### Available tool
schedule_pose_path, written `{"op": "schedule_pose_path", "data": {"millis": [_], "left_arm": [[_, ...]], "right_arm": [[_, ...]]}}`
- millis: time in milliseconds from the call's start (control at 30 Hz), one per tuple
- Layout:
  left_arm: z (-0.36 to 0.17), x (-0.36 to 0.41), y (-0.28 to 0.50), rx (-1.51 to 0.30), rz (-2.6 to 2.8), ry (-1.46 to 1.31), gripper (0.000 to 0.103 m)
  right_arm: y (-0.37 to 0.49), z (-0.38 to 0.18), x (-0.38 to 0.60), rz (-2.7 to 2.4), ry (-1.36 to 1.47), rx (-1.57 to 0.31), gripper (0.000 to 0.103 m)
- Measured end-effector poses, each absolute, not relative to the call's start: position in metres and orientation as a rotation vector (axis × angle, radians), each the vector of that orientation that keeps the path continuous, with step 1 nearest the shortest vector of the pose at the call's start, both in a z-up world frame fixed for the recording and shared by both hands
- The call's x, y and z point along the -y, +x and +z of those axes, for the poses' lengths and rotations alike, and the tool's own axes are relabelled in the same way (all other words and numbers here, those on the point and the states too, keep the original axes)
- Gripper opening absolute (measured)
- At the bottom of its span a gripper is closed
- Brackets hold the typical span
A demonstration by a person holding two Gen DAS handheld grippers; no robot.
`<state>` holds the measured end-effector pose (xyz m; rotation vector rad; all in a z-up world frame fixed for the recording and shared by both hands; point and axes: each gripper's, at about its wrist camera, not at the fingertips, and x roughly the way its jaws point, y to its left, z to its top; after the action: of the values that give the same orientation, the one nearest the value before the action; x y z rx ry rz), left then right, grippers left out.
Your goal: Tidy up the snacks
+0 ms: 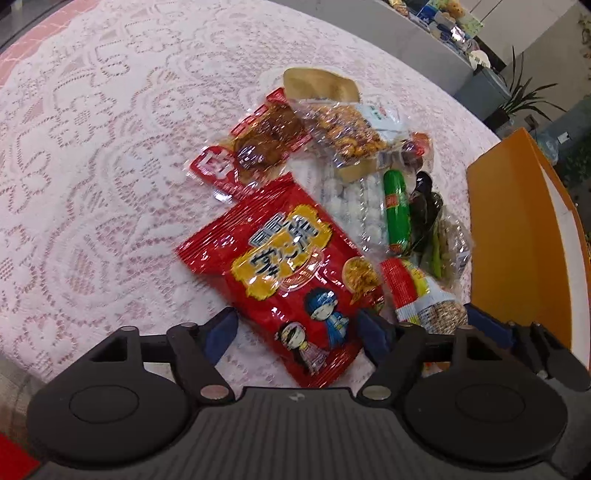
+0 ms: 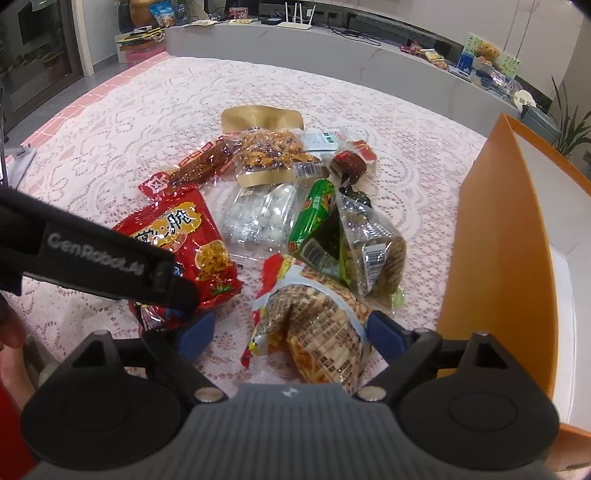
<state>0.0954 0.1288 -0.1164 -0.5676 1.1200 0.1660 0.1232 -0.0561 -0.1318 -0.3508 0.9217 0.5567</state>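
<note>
My left gripper point(image 1: 297, 330) and right gripper point(image 2: 290, 330): black ribbed housings, round side discs, silver pivot screws, blue finger pads point(image 1: 219, 332). The left gripper's black body carries white "GenRobot.AI" lettering in the right wrist view.

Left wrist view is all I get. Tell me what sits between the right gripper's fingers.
Observer: The right gripper stands open with the packet with the printed back between its fingers, not clamped.
Operator: Report the inside of the orange box.
Observer: The orange box is white inside; no snack shows in the part I can see.
Operator: Describe the counter beyond the table.
Observer: A white router with upright antennas stands on the grey counter.
</note>
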Motion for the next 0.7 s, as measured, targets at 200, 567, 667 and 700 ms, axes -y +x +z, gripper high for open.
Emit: {"op": "schedule_pose_path", "data": {"millis": [200,567,667,700], "left_arm": [[-0.117,-0.125,0.105,-1.120,0.220,-0.593,0.089],[-0.109,-0.115,0.101,-1.107,0.293,-0.313,0.078],[-0.106,-0.120,0.097,-1.116,0.302,-0.271,0.075],[-0.106,-0.123,0.096,-1.122,0.306,-0.255,0.075]], "right_arm": [[0.126,-0.135,0.059,0.509,-0.348,-0.921,0.070],[0.126,-0.126,0.070,0.544,-0.253,-0.914,0.059],[0.127,-0.126,0.071,0.542,-0.246,-0.919,0.059],[0.127,-0.126,0.072,0.542,-0.242,-0.922,0.059]]}}
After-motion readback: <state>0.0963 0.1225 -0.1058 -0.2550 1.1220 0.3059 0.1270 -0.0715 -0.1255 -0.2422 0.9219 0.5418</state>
